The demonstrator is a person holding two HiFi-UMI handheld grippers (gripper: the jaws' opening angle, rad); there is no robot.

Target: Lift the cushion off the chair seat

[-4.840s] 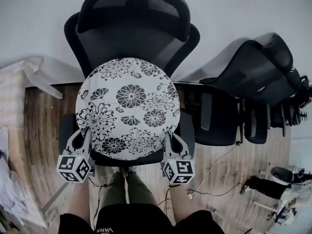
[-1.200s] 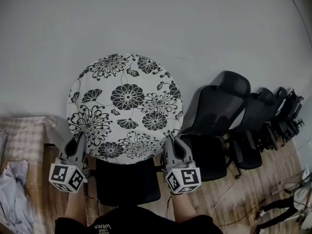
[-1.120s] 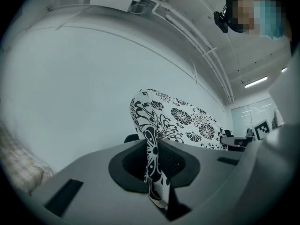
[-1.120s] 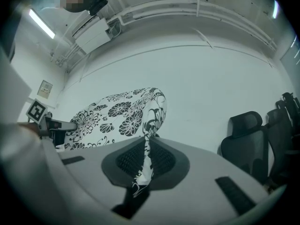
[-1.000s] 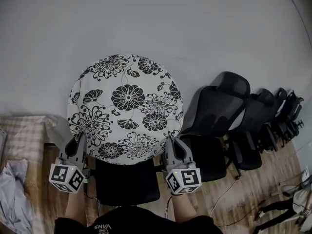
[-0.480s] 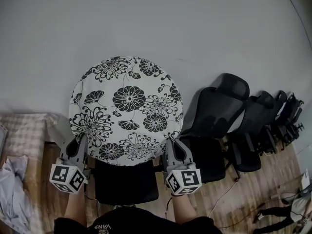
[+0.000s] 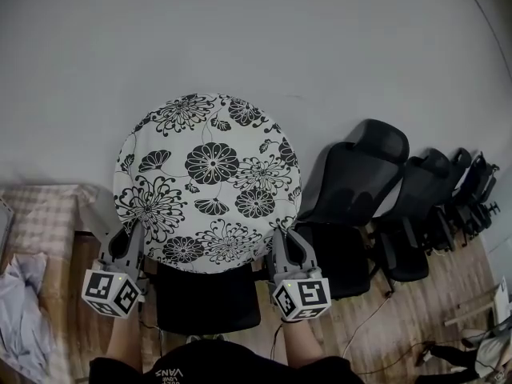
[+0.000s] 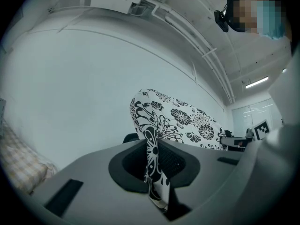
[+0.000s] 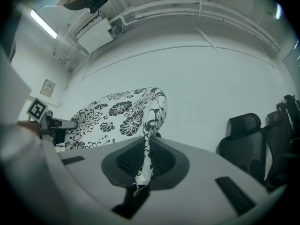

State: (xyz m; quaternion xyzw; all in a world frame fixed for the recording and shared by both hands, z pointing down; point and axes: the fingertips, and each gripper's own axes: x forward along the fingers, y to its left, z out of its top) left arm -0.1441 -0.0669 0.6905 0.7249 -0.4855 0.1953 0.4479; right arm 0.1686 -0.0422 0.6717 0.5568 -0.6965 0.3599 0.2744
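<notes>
We hold the cushion (image 7: pixel 206 182) raised well clear of the chair seat (image 7: pixel 208 298). The left gripper (image 7: pixel 128 234) and right gripper (image 7: pixel 282 237) each pinch its lower rim, one on either side. We judge this spread keeps the round pad balanced.

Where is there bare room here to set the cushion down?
The black chair seat beneath the cushion, between the left gripper and right gripper, is bare. A strip of wood floor lies open in front of the spare chairs. Crowded: that row of chairs on the right, crumpled cloth on the left.
</notes>
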